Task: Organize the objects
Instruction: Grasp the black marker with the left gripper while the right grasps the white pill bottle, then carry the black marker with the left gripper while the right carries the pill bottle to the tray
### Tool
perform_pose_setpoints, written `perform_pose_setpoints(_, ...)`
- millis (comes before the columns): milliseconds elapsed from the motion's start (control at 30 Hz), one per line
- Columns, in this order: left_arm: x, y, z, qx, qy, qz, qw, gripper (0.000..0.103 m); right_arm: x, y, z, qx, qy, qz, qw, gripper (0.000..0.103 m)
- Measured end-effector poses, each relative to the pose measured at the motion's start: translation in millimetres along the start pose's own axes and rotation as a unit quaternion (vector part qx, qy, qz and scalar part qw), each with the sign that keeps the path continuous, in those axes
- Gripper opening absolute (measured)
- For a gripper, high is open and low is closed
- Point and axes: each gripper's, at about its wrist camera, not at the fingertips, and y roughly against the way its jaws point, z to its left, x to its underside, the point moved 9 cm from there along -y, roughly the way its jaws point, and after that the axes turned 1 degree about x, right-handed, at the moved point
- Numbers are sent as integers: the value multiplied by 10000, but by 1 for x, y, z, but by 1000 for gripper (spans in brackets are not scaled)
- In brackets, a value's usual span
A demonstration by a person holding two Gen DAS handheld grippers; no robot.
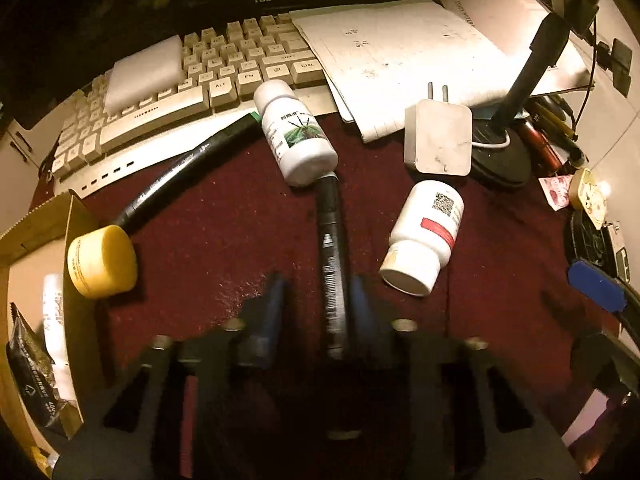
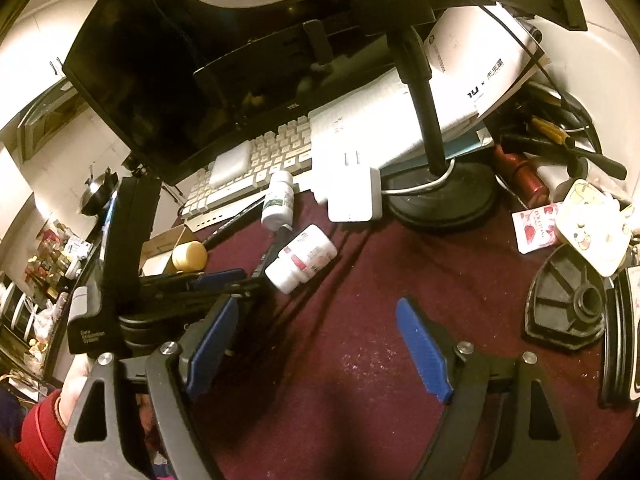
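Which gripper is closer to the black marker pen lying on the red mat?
Left. The left gripper has its jaws around the black marker pen, closed on its near end. The right gripper hangs open over bare mat, off to the side of the pen.

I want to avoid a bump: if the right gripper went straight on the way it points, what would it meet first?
Probably bare cloth: the right gripper is open over the maroon mat, pointing down at it. Beyond that stands the lamp base, though depth is unclear.
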Motion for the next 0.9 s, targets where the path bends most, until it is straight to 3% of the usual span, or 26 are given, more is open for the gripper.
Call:
perform_pose_setpoints(167,9,5,0,136,25,-14,9999,16,-11,-7,-4,273,-33,-24,9996,82)
perform_pose_setpoints(333,33,18,2,368,187,47,9991,16,-12,-25,5,157,29,176,9997,82)
perform_pose_setpoints(500,63,35,6,656,416,143,9969,16,-6,-51,29,175,1043,642,9923,82)
perform_pose_setpoints(600,82,45,6,768,517,159,9956,16,-7,-65,36,381,1801,835,9794,83)
perform_pose_setpoints(667,81,38,-12,806,567,155,9950,16,-6,-76,39,474,2163,944,9706,83)
perform_pose_setpoints(733,82,40,-5,838,607,146,9945,16,-4,-86,38,604,2380,1005,9642,82)
perform_pose_setpoints(800,82,42,-3,824,547,162,9950,16,-3,-92,37,749,2517,978,9599,79)
perform_pose_setpoints(833,80,40,-3,803,505,167,9954,16,-3,-93,37,763,2567,929,9590,61)
perform_pose_setpoints(900,80,45,4,782,447,168,9958,16,-1,-94,38,805,2570,884,9590,62)
